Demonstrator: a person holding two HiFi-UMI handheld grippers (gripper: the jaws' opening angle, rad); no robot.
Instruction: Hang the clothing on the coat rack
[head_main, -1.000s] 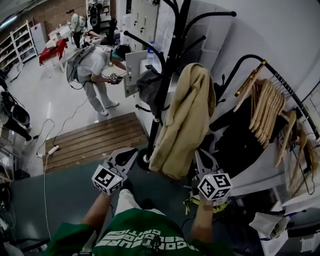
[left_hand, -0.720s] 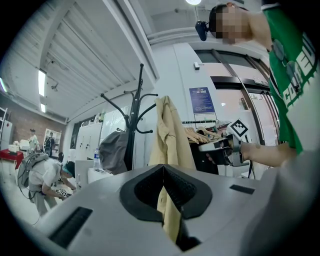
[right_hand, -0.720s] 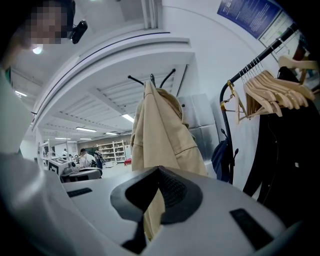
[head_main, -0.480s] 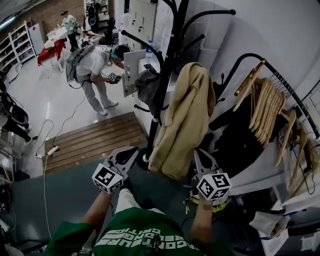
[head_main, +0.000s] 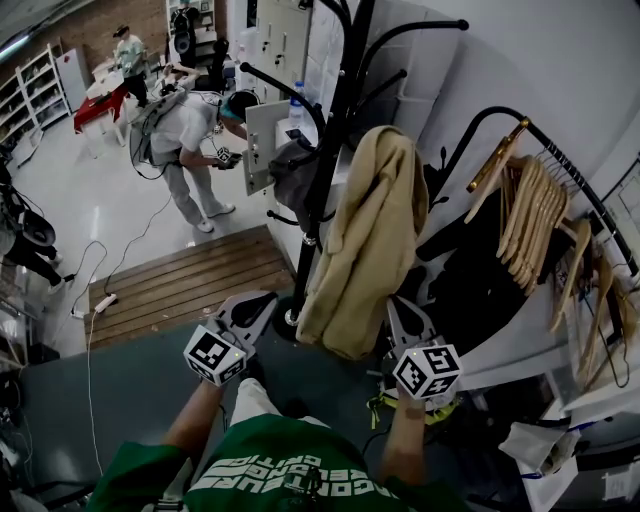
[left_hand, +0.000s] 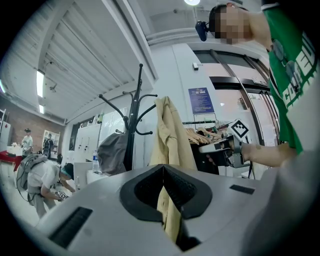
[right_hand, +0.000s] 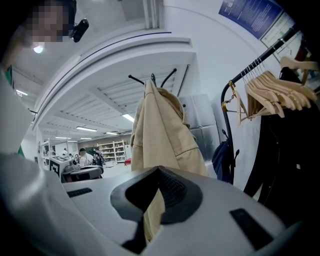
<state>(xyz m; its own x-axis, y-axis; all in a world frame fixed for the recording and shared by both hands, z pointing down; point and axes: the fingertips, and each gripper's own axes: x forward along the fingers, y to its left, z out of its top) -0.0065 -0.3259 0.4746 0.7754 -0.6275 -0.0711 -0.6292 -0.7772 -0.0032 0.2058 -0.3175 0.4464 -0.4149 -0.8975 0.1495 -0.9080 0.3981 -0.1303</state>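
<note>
A tan coat (head_main: 370, 240) hangs from a hook of the black coat rack (head_main: 340, 90), its hem just above the rack's base. My left gripper (head_main: 255, 305) is low at the left of the rack's base, apart from the coat, jaws shut on nothing. My right gripper (head_main: 403, 312) sits just under the coat's right hem, also shut and empty. In the left gripper view the coat (left_hand: 170, 135) hangs beyond the shut left gripper (left_hand: 162, 167), with the right gripper (left_hand: 220, 147) beside it. In the right gripper view the coat (right_hand: 160, 130) fills the middle behind the right gripper (right_hand: 159, 169).
A grey bag (head_main: 298, 170) hangs on the rack's left side. A black garment rail with wooden hangers (head_main: 540, 210) and dark clothes (head_main: 480, 270) stands at the right. A wooden platform (head_main: 190, 280) lies to the left; a person (head_main: 185, 130) bends there by a white cabinet (head_main: 265, 140).
The grippers and the coat have stayed put. Only the people in the background at the far left have shifted a little.
</note>
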